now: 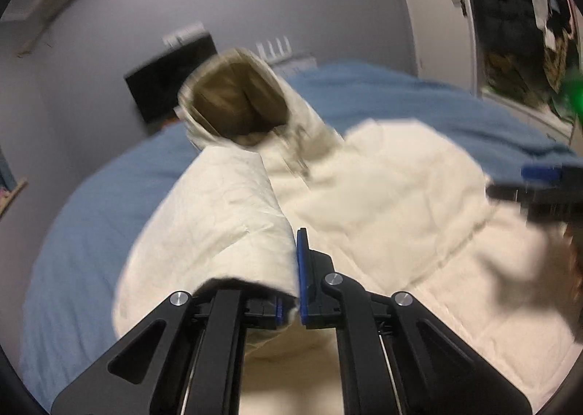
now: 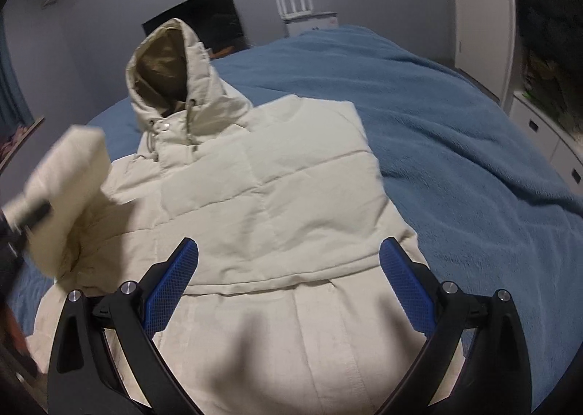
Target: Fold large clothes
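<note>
A cream padded hooded jacket (image 2: 277, 181) lies front up on a blue bed cover (image 2: 455, 130), its hood (image 2: 164, 79) pointing away, olive lining showing. My left gripper (image 1: 296, 269) is shut on the jacket's left sleeve (image 1: 233, 218), which is lifted over the jacket's body (image 1: 393, 196). In the right wrist view that sleeve (image 2: 65, 181) hangs raised at the left edge, blurred, with the left gripper (image 2: 25, 214) on it. My right gripper (image 2: 288, 283) hovers open above the jacket's lower front with nothing between its fingers; it shows at the right edge of the left wrist view (image 1: 539, 185).
The blue bed cover (image 1: 83, 251) spreads around the jacket, with much bare cover to the right. Behind the bed stand a dark screen (image 2: 196, 21), a white router (image 2: 298, 10) and a grey wall. White cabinet doors (image 2: 481, 14) stand at the far right.
</note>
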